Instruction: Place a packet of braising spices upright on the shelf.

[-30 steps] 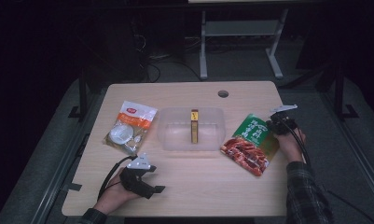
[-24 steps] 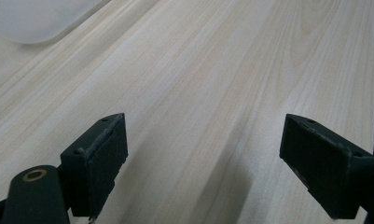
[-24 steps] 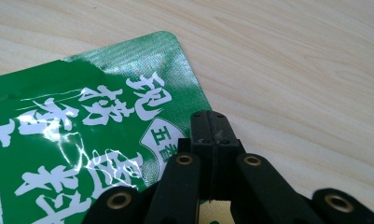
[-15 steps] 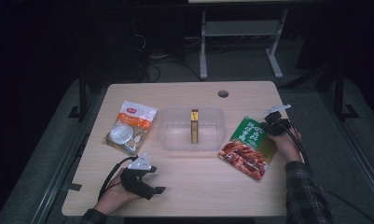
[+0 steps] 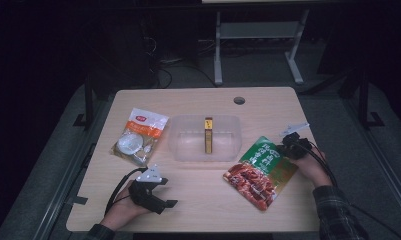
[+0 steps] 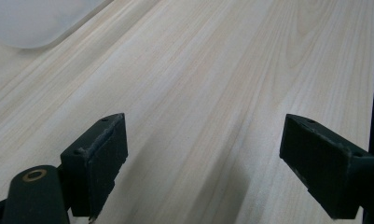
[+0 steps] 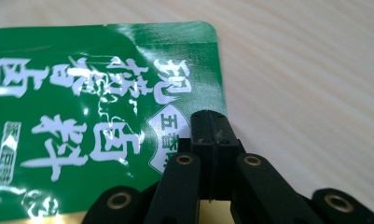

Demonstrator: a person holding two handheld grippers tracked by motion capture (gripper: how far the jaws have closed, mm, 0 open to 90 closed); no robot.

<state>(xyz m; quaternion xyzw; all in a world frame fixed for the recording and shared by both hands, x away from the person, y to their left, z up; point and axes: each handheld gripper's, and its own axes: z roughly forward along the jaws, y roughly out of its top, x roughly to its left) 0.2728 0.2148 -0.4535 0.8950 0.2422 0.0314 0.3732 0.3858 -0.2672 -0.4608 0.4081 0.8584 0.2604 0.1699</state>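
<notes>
The tabletop [image 5: 198, 205] carries a clear plastic tub [image 5: 206, 138] at its middle, and one slim gold packet [image 5: 208, 135] already stands inside it, so the packing looks begun but far from finished. Two things are left outside. To the right of the tub and nearer the person lies a green and red snack bag [image 5: 260, 170], flat on the wood. To the left lies an orange and white bag [image 5: 140, 136], untouched.

The right claw [image 5: 284, 148] sits at the far right corner of the green bag; in the right gripper view its jaws are pressed together on the bag's edge [image 7: 105, 121], though whether they truly pinch the foil or only rest against it is hard to tell. The bag is not yet lifted.

The left claw [image 5: 169, 203] waits near the front edge, jaws spread wide over bare wood.
</notes>
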